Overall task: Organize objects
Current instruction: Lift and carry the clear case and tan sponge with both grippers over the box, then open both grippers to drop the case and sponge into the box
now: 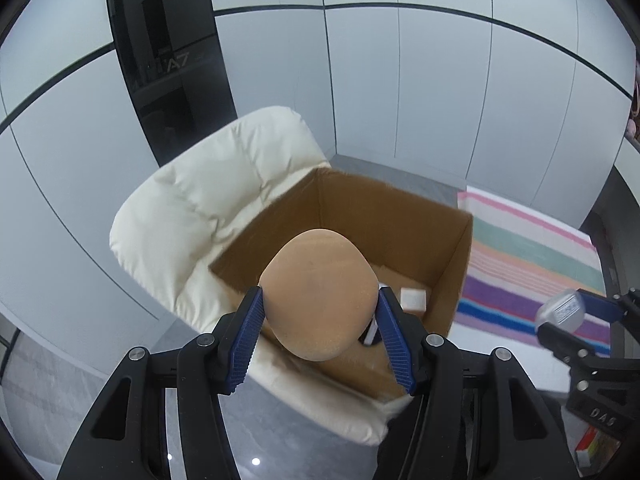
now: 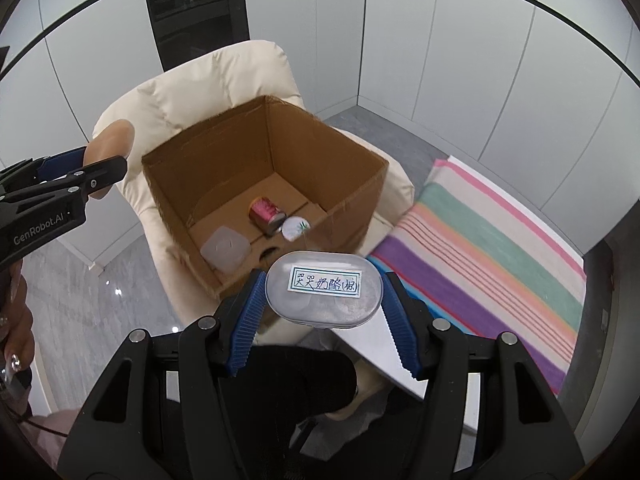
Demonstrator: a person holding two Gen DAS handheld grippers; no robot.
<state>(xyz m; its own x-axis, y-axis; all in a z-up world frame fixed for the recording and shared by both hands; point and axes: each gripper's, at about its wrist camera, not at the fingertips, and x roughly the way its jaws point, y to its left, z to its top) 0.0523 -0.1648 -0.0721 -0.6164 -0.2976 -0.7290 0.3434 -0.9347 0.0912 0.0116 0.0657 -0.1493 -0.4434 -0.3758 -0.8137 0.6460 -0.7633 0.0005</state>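
My left gripper (image 1: 320, 312) is shut on a tan rounded sponge (image 1: 320, 292), held above the near edge of an open cardboard box (image 1: 400, 208) that sits on a cream armchair (image 1: 192, 224). My right gripper (image 2: 324, 300) is shut on a clear oval plastic case (image 2: 324, 288) with a handwritten label, held just in front of the box (image 2: 224, 160). Inside the box lie a red can (image 2: 265, 213), a white round lid (image 2: 295, 227) and a translucent plastic container (image 2: 224, 249). In the left wrist view the right gripper (image 1: 576, 312) shows at the right with the case (image 1: 562, 309).
A striped multicoloured cloth (image 2: 492, 240) covers a surface to the right of the armchair (image 2: 200, 84). White wall panels and a dark glass strip (image 1: 168, 60) stand behind. The floor is grey and glossy. A person's hand (image 2: 16, 336) shows at the lower left of the right wrist view.
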